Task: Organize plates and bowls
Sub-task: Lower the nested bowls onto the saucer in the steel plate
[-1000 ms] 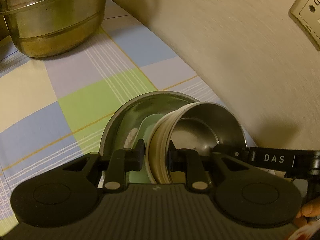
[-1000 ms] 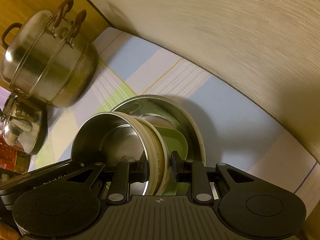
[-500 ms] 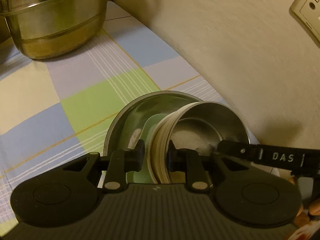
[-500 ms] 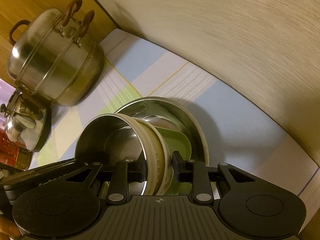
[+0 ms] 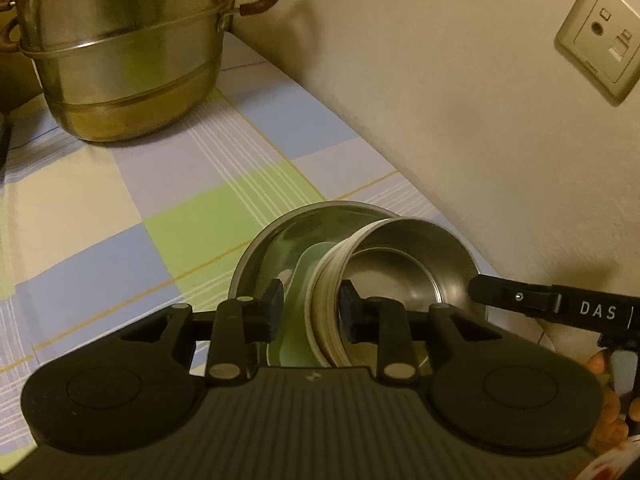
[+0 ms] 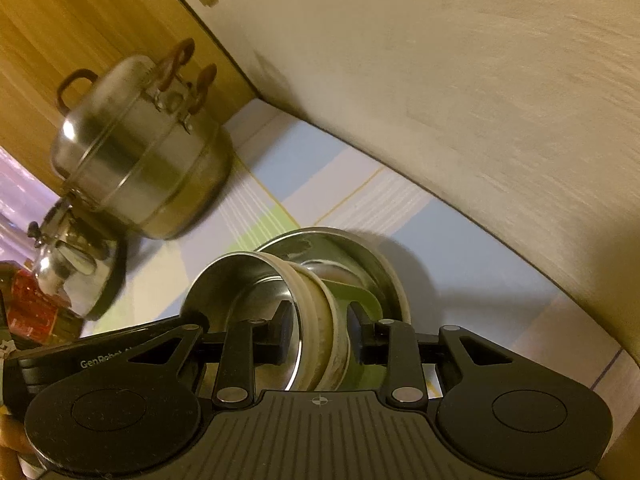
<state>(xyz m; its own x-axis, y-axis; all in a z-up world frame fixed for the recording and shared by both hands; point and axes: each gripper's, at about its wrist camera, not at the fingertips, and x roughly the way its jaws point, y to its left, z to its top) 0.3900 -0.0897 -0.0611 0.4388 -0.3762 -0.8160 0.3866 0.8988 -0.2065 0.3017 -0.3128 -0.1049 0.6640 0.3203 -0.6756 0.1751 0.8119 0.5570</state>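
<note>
A steel bowl with a cream outer wall (image 5: pixel 400 264) (image 6: pixel 248 292) lies tilted on its side. It leans on a pale green plate (image 5: pixel 304 280) (image 6: pixel 360 292) inside a wide steel dish (image 5: pixel 280 248) (image 6: pixel 380 252) on the checked cloth. My left gripper (image 5: pixel 312 308) straddles the bowl's rim. Its jaws are opening, and a gap shows at the left pad. My right gripper (image 6: pixel 320 332) straddles the same rim from the other side. Its jaws are opening too, loose around the rim. The right gripper's black body (image 5: pixel 560 304) shows in the left wrist view.
A tall steel steamer pot (image 5: pixel 120 60) (image 6: pixel 140 168) stands at the back of the cloth (image 5: pixel 160 180), and a steel kettle (image 6: pixel 76 264) beside it. The wall with a socket (image 5: pixel 600 40) runs close along the dishes. A person's fingers (image 5: pixel 604 400) hold the right gripper.
Both pairs of jaws have widened around the bowl's rim. Both views have drawn back a little, so more of the steamer pot shows. The bowl stack lies where it was.
</note>
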